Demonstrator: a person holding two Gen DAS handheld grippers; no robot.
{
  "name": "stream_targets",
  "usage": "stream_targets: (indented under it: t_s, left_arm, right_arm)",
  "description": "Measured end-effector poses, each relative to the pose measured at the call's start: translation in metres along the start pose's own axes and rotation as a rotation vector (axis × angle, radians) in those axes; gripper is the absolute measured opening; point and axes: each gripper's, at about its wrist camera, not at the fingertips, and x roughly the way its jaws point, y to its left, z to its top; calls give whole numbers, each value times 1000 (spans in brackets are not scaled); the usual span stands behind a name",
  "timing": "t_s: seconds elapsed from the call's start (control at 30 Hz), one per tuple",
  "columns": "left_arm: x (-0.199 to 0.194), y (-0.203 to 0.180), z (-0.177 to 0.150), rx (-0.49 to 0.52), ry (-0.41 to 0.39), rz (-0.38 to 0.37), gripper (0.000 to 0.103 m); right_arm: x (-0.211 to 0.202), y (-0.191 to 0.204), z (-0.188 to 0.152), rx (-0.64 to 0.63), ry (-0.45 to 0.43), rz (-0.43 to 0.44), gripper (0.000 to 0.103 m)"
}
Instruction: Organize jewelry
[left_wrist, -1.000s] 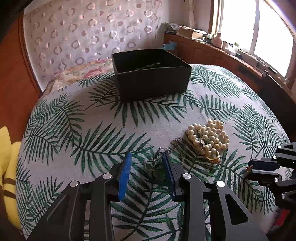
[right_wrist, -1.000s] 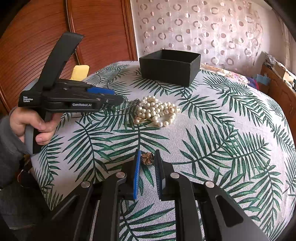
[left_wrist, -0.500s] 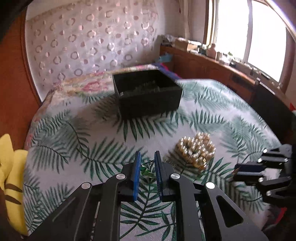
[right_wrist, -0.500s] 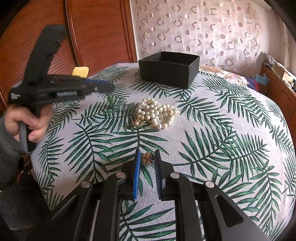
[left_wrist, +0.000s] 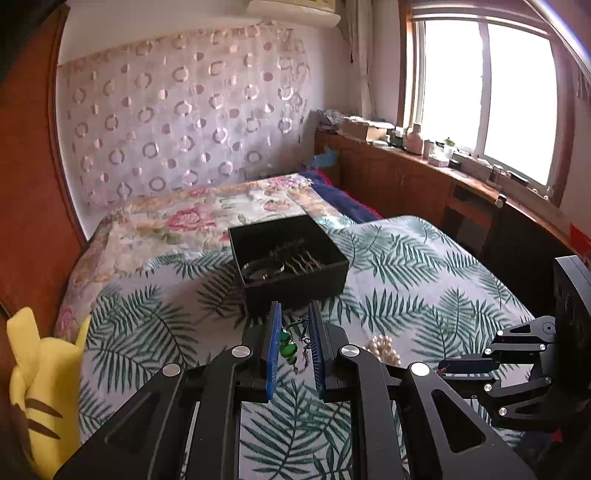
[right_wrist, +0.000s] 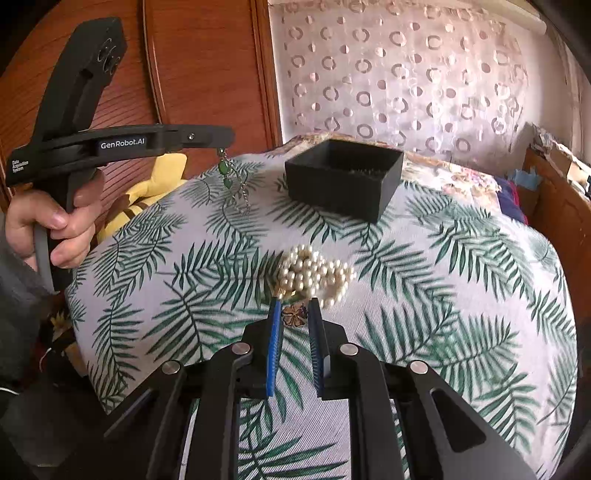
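My left gripper (left_wrist: 293, 326) is shut on a green-stone necklace (left_wrist: 288, 345) and holds it in the air; the chain (right_wrist: 232, 184) dangles below the left gripper (right_wrist: 221, 138) in the right wrist view. The black box (left_wrist: 288, 264) stands just beyond it, open-topped, with jewelry inside; it also shows in the right wrist view (right_wrist: 343, 179). My right gripper (right_wrist: 295, 314) is shut on a small brown flower brooch (right_wrist: 294, 315), raised above the cloth. A pile of pearls (right_wrist: 314, 275) lies on the palm-leaf cloth; it also shows in the left wrist view (left_wrist: 382, 347).
The palm-leaf cloth (right_wrist: 443, 295) covers a rounded surface. A yellow plush toy (left_wrist: 40, 376) sits at the left edge. A floral blanket (left_wrist: 192, 218) lies behind the box. A wooden sill with small items (left_wrist: 424, 147) runs along the window on the right.
My left gripper closed on the green necklace, lifted it off the cloth and moved up toward the black box. My right gripper rose, still holding the brooch.
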Motion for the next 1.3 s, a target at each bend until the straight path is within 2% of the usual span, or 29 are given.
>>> stream_targets:
  t_s: [0.5,0.8,1.0,1.3]
  left_arm:
    - [18,13,28,-3,-7,35,14]
    - [35,19,46,-8,3,46,14]
    - [44,19,63,-11,-5,40,14]
    - [76,31,75,-73,33,16,14]
  right_arm:
    - [8,-8,53,-50,-61,-37,17]
    - [22,-24,74,-27,-84,-84,17]
    - [34,-41,92,7,-96,-85,17]
    - [52,-58,117,35,-103,-84,17]
